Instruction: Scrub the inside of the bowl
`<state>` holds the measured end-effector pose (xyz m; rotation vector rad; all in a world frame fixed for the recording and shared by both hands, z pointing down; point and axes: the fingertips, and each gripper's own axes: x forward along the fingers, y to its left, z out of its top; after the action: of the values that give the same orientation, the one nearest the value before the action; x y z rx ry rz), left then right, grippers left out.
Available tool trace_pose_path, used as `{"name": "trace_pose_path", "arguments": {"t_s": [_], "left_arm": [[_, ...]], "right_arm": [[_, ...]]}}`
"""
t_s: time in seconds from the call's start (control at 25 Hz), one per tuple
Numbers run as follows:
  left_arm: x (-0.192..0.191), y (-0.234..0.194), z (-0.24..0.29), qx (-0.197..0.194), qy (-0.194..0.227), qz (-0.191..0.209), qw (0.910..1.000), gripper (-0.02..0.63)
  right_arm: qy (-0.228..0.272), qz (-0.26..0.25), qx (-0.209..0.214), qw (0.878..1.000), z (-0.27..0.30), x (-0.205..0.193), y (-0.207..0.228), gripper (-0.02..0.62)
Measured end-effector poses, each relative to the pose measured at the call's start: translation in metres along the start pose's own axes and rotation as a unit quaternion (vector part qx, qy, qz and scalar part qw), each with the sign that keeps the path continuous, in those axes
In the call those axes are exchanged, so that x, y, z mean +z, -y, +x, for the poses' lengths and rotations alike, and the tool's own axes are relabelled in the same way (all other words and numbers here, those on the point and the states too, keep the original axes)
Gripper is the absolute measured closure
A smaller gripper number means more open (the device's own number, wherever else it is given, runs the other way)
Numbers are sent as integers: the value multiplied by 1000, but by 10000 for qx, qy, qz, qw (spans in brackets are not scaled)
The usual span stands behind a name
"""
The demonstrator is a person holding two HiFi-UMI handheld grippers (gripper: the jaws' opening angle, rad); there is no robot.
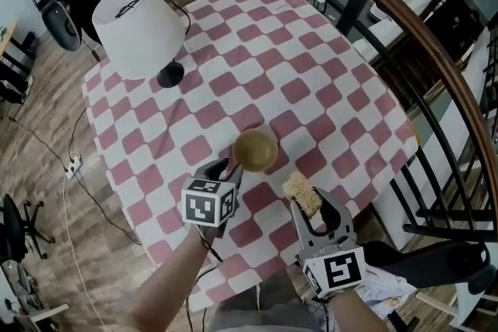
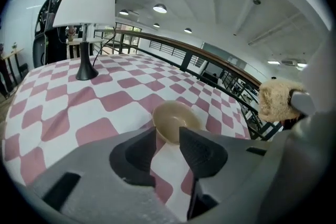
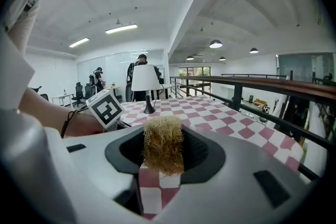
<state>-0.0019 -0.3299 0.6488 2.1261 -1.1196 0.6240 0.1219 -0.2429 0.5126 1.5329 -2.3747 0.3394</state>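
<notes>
Likely to brace the bowl [image 1: 255,149], the left gripper [image 1: 226,169] gapes empty at its seven o'clock; the right gripper [image 1: 310,203] clamps a scrubber [image 1: 302,191].

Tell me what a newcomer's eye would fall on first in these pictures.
The pink-and-white checked tablecloth fills the head view, with a white lamp at its far left. A tan bowl sits alone near the front edge. The left gripper, fingers apart and empty, is just short of it, while the right gripper clamps a straw-coloured scrubber to the bowl's right.
</notes>
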Motion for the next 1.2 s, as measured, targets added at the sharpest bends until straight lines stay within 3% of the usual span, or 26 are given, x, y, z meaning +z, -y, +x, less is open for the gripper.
{"name": "trace_pose_path", "arguments": {"t_s": [0.4,0.56,0.76,0.84,1.0,1.2], "left_arm": [[-19,-4,34,-50,-410,-883,9952,451],[-23,-2,37,37,-392,-855,9956,459],[-26,-4,36,80,-210,-1114,9935,578],[-26,0,34,12,-183,-1194,9927,581],[-15,3,15,55,-45,-1011,9948,583],[-3,17,-14,5,209,-918,9956,583]], "right_arm": [[-204,130,45,9997,2,-21,0,439],[-262,126,51,9996,1,-27,-1,439],[-345,196,95,9992,-1,-36,-3,439],[-360,326,69,9988,-3,-39,-3,439],[-267,1082,61,9938,-1,-35,-3,439],[3,873,158,9961,-7,-7,-12,439]]}}
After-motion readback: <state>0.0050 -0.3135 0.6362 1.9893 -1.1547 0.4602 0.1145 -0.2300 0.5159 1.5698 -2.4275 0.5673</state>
